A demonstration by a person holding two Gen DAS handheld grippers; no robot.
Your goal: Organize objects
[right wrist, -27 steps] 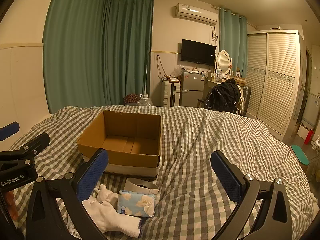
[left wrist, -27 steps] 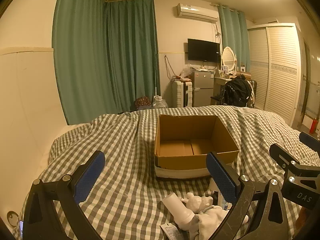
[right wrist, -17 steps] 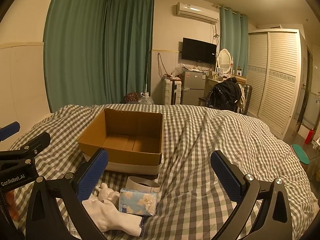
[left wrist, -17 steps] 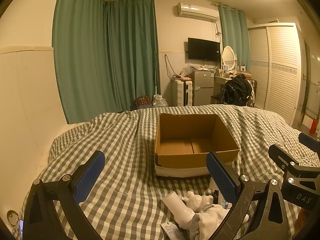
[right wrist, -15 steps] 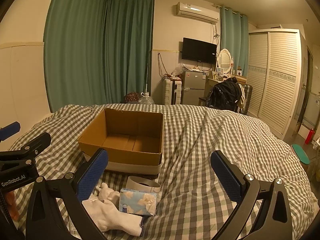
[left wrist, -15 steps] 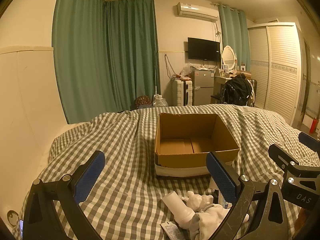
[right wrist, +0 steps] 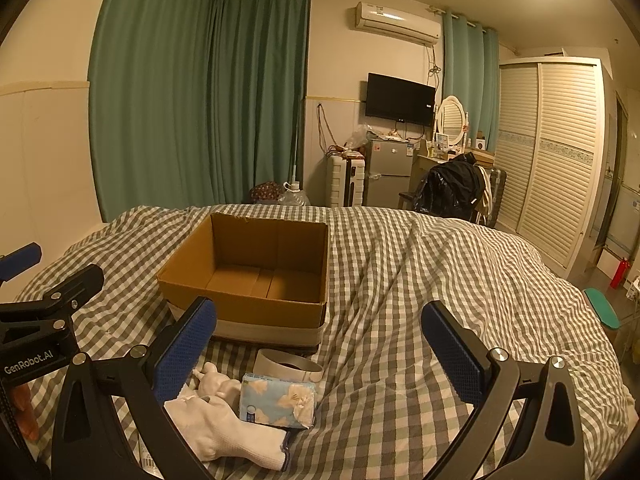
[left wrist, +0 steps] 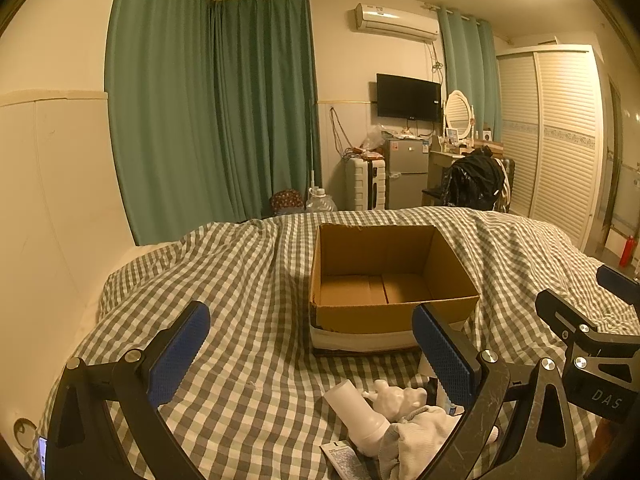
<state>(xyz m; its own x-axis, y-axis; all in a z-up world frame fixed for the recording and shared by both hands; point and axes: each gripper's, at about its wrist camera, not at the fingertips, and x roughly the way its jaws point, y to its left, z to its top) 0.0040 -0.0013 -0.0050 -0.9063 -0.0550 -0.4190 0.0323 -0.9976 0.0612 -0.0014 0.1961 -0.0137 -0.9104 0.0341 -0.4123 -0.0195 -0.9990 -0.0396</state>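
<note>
Before the open brown cardboard box [left wrist: 384, 280]: left gripper [left wrist: 310, 354], blue-padded jaws spread, holding nothing; right gripper [right wrist: 320, 344], likewise spread. Just short of the box, on the grey-and-white checked bedspread [right wrist: 420, 280], a loose heap: white plastic bottle [left wrist: 356, 412], small white figurine [right wrist: 214, 380], white knitted glove [right wrist: 228, 432], blue floral tissue pack [right wrist: 276, 398], grey tape roll [right wrist: 286, 364] nearest the box

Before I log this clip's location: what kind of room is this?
Most likely a bedroom: a bed with a checked cover, a louvred wardrobe and a vanity mirror.
</note>
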